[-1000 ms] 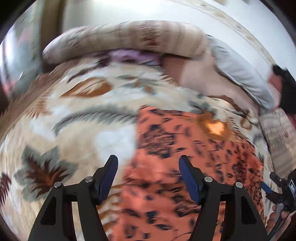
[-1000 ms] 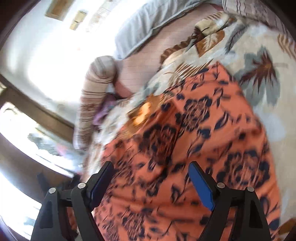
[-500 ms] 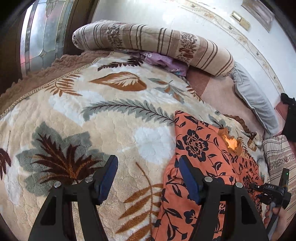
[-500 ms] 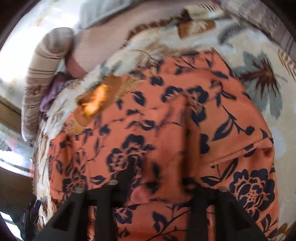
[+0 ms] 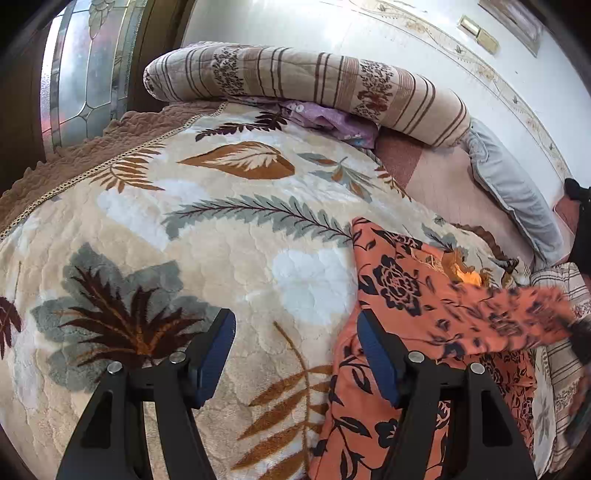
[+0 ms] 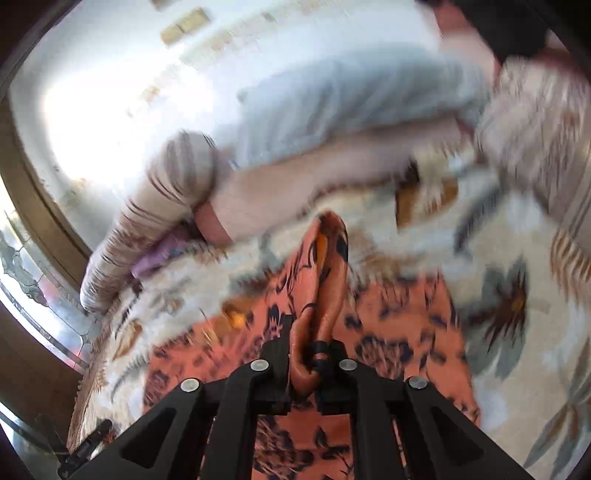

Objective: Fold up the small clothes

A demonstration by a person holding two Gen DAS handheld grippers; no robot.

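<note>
A: What has the right hand-held gripper (image 6: 308,354) got?

B: Its jaws have just been closing, and they now pinch a bunched fold of the orange cloth (image 6: 325,295). The fold stands up between the fingers and runs toward 12 o'clock in the right wrist view, which is blurred.

A: And the left hand-held gripper (image 5: 295,350)?

B: Its jaws stand apart with nothing between them. It sits over the blanket (image 5: 221,258), with the cloth (image 5: 406,295) just at its finger on the 3 o'clock side.

A: Where does the cloth lie?

B: On the leaf-patterned blanket that covers the bed. In the left wrist view it fills the 4 o'clock part, with 1 edge lifted and blurred toward 3 o'clock.

A: What lies beyond?

B: A striped bolster (image 5: 314,85) at 12 o'clock, a purple cloth (image 5: 332,118) tucked under it, and a grey pillow (image 5: 517,199) toward 2 o'clock by the white wall (image 5: 332,29).
</note>
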